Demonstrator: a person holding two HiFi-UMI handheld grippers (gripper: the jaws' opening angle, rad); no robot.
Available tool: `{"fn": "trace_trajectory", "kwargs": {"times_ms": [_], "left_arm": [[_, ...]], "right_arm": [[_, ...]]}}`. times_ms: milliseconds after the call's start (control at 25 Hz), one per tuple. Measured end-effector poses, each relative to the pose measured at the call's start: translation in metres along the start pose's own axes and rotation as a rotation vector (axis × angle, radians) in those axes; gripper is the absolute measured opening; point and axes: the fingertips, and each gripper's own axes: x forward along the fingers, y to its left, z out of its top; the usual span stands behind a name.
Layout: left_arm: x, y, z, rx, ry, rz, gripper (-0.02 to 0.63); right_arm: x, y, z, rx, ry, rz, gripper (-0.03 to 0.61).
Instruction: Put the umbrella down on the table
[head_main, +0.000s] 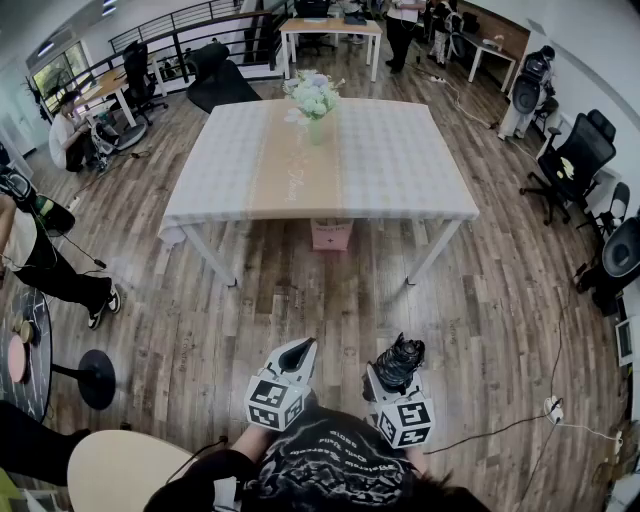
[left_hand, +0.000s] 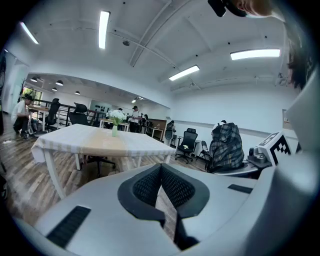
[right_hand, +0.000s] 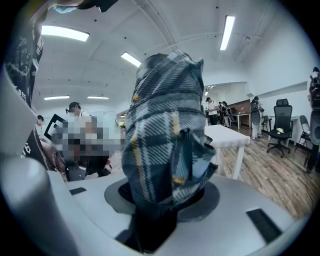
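While the right gripper (head_main: 399, 378) clamps the folded plaid umbrella (right_hand: 165, 135) upright, close to the person's chest, the left gripper (left_hand: 161, 175) sits pinched shut on nothing. Best plan, I'd say: carry it forward, lower it flat onto bare table (head_main: 400, 170), clear of the flower vase (head_main: 313, 100), then let go. Shirt print and the pink box (head_main: 331, 235) under the table: unreadable.

Umbrella (right_hand: 165, 125) covers rt fingers (right_hand: 120, 191) mostly.
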Motion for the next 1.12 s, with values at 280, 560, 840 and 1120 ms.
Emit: {"fn": "trace_trajectory", "kwargs": {"times_ms": [280,560,840,1120], "left_arm": [[0.003,0.0,0.012,-0.018,-0.002,0.002,0.019],[0.014,0.027,0.008,-0.028,-0.028,0.015,0.02],[0.04,0.071,0.023,-0.04,-0.027,0.016,0.018],[0.072,0.108,0.026,-0.06,-0.018,-0.046,0.019]], "right_arm": [[0.0,0.0,0.009,0.038,0.0,0.024,0.172],[0.027,-0.004,0.007,0.069,-0.007,0.051,0.186],[0.07,-0.003,0.024,0.04,0.03,0.056,0.189],[0.112,-0.013,0.038,0.06,0.053,0.006,0.186]]}}
